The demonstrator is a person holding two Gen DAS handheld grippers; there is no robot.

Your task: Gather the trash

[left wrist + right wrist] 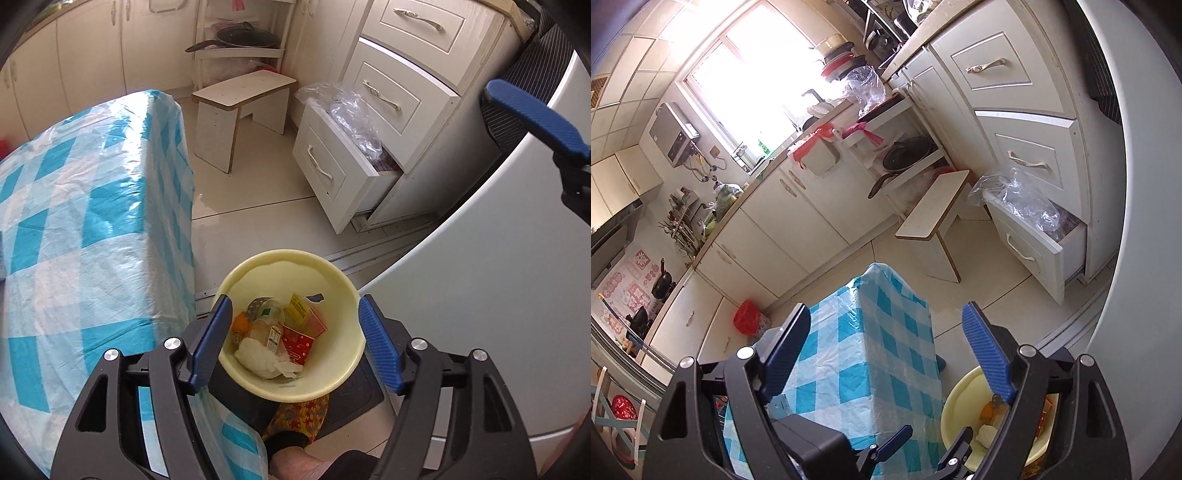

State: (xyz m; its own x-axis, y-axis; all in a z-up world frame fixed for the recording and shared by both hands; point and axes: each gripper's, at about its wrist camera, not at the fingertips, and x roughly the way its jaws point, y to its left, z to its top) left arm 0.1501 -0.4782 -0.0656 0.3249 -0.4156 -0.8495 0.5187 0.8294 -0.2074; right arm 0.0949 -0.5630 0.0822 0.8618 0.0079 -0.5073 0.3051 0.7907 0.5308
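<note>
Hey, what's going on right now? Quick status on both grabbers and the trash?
Left hand-held gripper open above yellow bin, holding nothing. Right hand-held gripper open, empty. Bin holds wrappers and tissue. Checkered table close beside bin; nothing blocking.

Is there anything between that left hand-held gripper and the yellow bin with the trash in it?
Nothing visible. The left hand-held gripper hangs open right above the yellow bin, which has no lid, so the trash inside lies in plain view.
</note>
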